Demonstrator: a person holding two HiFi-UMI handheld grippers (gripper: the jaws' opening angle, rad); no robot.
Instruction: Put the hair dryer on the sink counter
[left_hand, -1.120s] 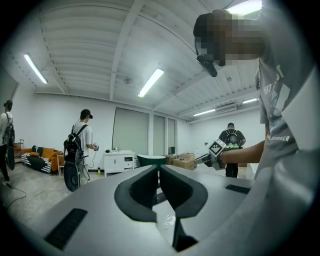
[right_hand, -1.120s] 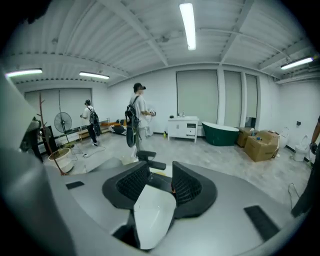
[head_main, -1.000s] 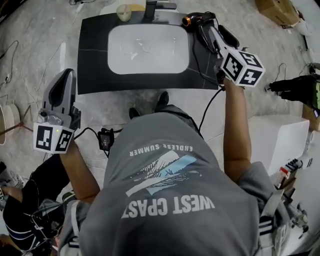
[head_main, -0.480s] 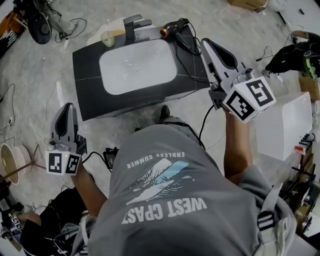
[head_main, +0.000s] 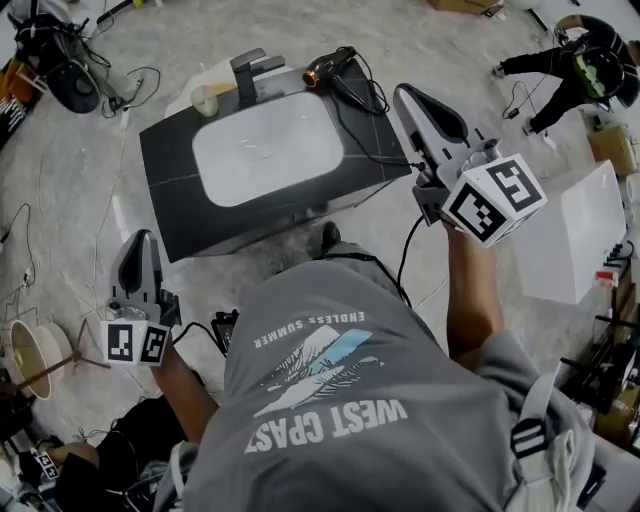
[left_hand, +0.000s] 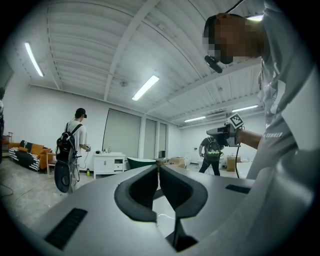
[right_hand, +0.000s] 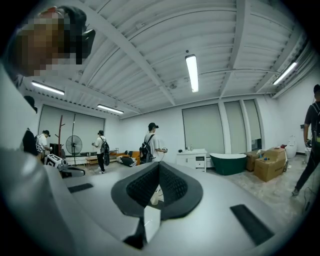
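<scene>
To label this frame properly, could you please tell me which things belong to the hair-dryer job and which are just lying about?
Job: hair dryer, lying at the back of the sink counter; right hand-held gripper, shut, empty.
Lying about: faucet; beige cup beside it; white box on the floor; left hand-held gripper, shut, empty.

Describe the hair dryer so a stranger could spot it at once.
Find the black sink counter with a white basin. The hair dryer lies at the counter's far right corner, right of the faucet. It alone has an orange nozzle and a trailing cord.
</scene>
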